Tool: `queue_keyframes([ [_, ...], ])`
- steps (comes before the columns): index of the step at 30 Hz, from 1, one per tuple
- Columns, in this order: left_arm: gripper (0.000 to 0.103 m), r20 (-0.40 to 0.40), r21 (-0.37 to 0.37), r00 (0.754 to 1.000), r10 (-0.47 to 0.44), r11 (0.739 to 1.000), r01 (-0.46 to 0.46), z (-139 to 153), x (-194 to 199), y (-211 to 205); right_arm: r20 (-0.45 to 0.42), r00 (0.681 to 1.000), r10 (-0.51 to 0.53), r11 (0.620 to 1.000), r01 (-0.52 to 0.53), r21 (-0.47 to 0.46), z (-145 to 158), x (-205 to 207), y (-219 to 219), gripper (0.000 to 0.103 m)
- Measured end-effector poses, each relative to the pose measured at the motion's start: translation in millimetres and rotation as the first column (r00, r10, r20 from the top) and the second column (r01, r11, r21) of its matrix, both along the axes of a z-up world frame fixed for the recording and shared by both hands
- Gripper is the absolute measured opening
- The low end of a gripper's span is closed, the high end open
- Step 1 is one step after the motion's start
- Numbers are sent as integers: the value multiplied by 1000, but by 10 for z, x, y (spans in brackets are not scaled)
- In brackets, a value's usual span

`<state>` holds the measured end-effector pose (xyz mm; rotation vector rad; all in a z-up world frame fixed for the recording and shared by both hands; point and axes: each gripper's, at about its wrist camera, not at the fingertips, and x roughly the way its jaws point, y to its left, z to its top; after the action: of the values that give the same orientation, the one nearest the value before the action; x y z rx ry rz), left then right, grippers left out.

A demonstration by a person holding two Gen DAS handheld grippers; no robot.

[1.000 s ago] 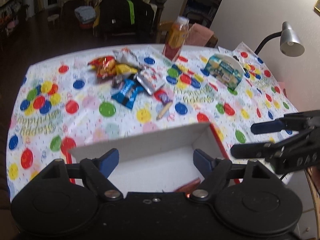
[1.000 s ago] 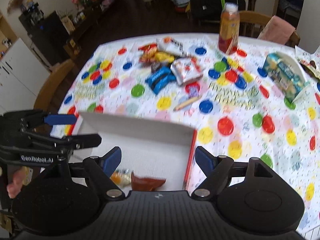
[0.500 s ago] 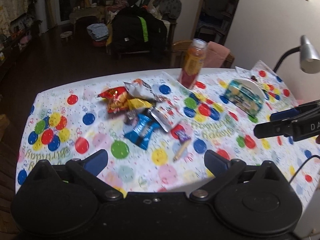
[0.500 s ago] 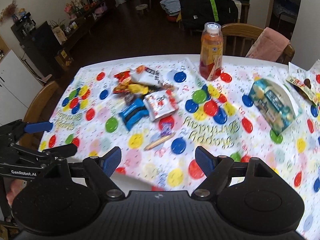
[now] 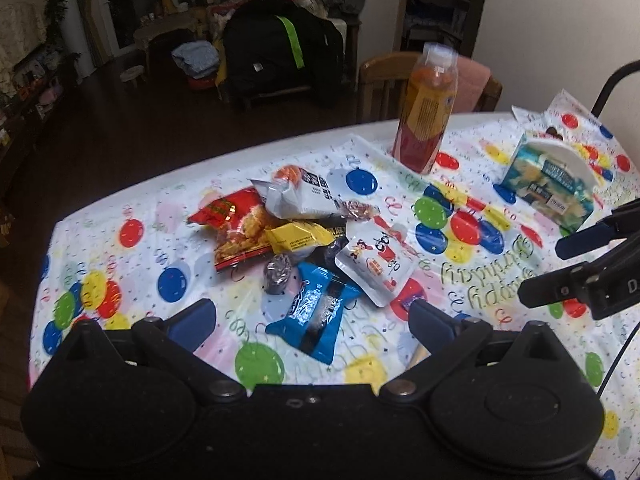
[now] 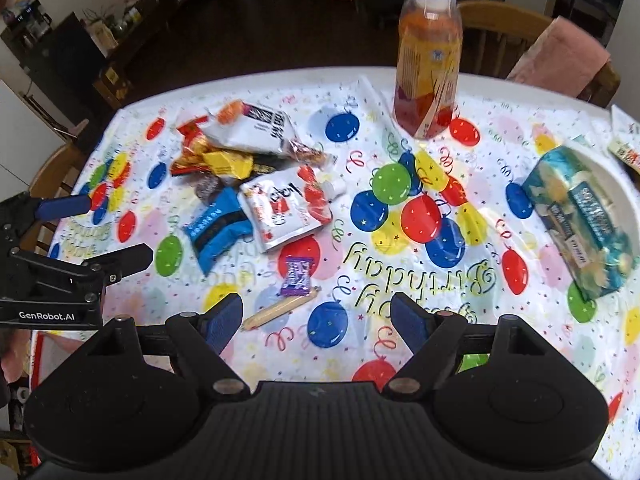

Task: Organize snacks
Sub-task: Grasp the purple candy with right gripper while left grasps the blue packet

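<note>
A pile of snacks lies mid-table: a red packet (image 5: 236,232), a white bag (image 5: 300,196), a yellow packet (image 5: 300,238), a foil ball (image 5: 278,276), a blue packet (image 5: 316,312) and a white pouch (image 5: 376,264). My left gripper (image 5: 310,312) hangs open just before the blue packet, holding nothing. In the right wrist view a purple candy (image 6: 296,276) and a tan stick (image 6: 280,310) lie in front of my right gripper (image 6: 316,312), which is open and empty. The blue packet (image 6: 218,228) and white pouch (image 6: 280,212) sit further left.
An orange drink bottle (image 5: 426,112) stands at the back of the balloon-print tablecloth (image 6: 420,272). A teal tissue pack in a white holder (image 6: 580,216) is at the right. A red box edge (image 6: 36,364) shows at lower left. Chairs ring the table.
Both grippers moved forward from above the white box toward the snack pile. The box has dropped out of the left wrist view. Both stayed open.
</note>
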<state>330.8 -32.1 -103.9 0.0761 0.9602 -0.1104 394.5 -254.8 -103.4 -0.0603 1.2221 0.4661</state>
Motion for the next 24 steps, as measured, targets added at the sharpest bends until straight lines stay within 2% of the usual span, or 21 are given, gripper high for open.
queue_keyframes([
  [6, 100, -77, 32, 996, -32, 999, 34, -356, 256, -15, -40, 999, 30, 1000, -30, -4, -360, 197, 117, 81],
  [15, 88, -133, 65, 989, -62, 995, 71, -717, 477, 29, -44, 990, 137, 990, -138, -32, -750, 218, 388, 80],
  [17, 86, -139, 67, 988, -64, 995, 74, -769, 515, 29, -39, 988, 152, 987, -154, -40, -797, 228, 437, 75],
  [21, 80, -153, 60, 986, -72, 995, 82, -849, 562, 14, -35, 983, 182, 982, -184, -52, -876, 223, 537, 73],
  [24, 76, -161, 59, 983, -85, 994, 95, -896, 579, -8, -28, 979, 201, 977, -202, -65, -934, 226, 594, 67],
])
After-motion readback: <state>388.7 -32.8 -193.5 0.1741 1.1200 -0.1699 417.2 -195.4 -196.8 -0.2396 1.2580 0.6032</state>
